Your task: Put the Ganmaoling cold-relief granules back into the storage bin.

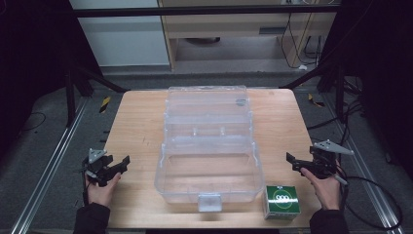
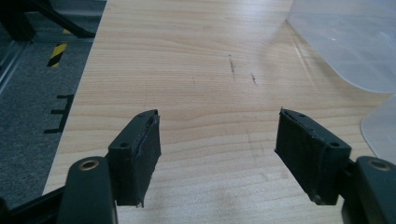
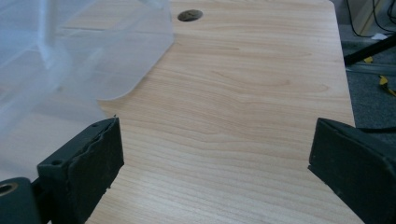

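Note:
A clear plastic case (image 1: 209, 161) lies open in the middle of the wooden table (image 1: 136, 126), its lid folded back toward the far edge. Its corner shows as the translucent case (image 2: 345, 46) at upper right and the case (image 3: 70, 56) at upper left in the gripper views. A small green and white box (image 1: 281, 200) stands at the front right beside the case. My left gripper (image 1: 119, 165) hovers open at the table's left edge, nothing between its jaws. My right gripper (image 1: 294, 163) is open at the right edge, just behind the box.
The table stands on grey carpet between metal floor rails (image 1: 53, 161). A round cable hole (image 3: 190, 15) sits in the far tabletop. Cables (image 1: 375, 195) trail on the floor at right. A wooden cabinet (image 1: 234, 29) stands beyond the table.

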Action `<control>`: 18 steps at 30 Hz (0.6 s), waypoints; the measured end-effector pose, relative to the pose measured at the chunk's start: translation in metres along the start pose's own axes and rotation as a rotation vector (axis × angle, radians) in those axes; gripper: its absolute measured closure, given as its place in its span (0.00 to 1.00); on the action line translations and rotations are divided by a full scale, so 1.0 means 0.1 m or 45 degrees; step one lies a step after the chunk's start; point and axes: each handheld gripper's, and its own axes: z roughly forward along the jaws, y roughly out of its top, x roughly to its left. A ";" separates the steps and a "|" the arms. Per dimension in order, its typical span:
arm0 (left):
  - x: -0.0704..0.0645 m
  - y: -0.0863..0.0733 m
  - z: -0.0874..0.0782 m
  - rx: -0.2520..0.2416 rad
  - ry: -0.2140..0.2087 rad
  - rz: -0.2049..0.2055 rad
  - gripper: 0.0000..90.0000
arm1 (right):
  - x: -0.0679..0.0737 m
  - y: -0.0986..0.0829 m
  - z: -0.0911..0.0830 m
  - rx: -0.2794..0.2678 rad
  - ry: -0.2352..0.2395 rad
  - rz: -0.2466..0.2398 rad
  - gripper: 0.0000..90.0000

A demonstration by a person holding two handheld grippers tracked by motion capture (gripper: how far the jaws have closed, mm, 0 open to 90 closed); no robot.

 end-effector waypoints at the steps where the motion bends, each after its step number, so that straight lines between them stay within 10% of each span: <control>1: 0.00 0.00 0.00 0.005 0.002 0.005 0.34 | 0.01 0.02 -0.02 0.000 0.012 -0.011 0.02; 18: -0.06 -0.01 0.03 0.035 -0.039 0.083 0.34 | 0.28 0.29 -0.19 0.025 0.193 -0.257 0.06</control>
